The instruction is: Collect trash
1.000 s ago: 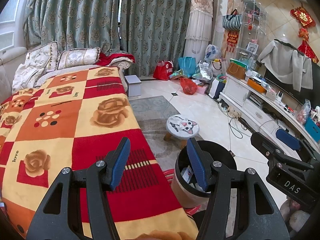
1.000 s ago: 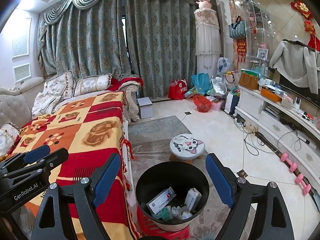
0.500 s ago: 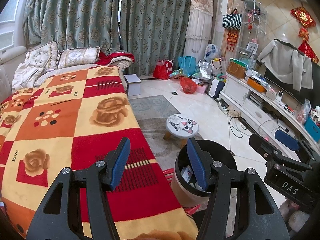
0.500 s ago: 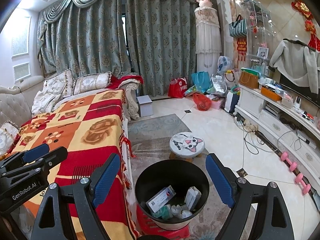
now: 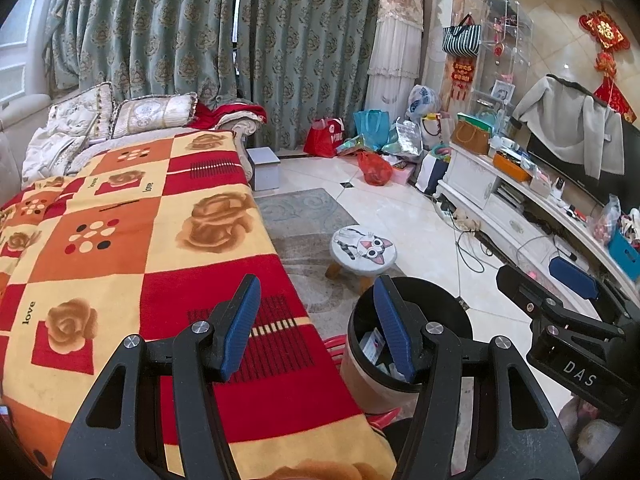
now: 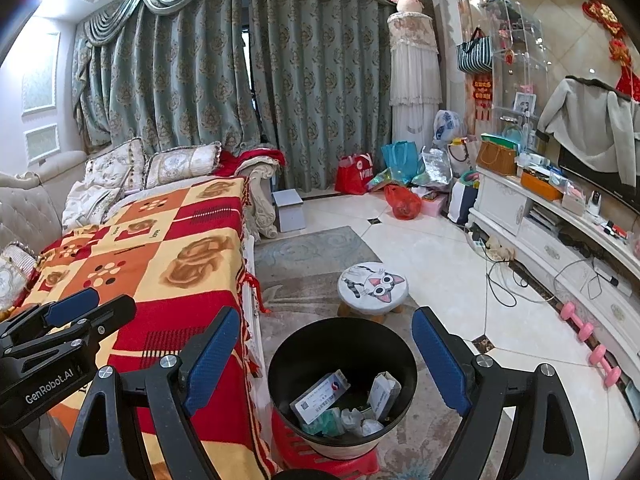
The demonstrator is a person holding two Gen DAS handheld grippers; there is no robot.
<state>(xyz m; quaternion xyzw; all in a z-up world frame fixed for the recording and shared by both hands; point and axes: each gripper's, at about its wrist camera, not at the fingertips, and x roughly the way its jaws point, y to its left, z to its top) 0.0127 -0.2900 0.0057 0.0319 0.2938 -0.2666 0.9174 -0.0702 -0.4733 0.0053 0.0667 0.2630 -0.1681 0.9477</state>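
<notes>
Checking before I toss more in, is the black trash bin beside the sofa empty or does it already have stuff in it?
Partly filled. The black trash bin holds boxes and crumpled wrappers at the bottom, well below its rim.

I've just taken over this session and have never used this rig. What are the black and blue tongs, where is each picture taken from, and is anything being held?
The tongs are two hand-held grippers; a person carries one in each hand, and each has a wide-angle camera looking along its fingers. One picture comes from the left gripper, over the patterned blanket on the sofa. The other comes from the right gripper, above the black trash bin, which stands on a red stool. Both grippers are open and hold nothing. The bin already contains a small box and crumpled paper. Beyond it stands a cat-face stool on the rug.
</notes>
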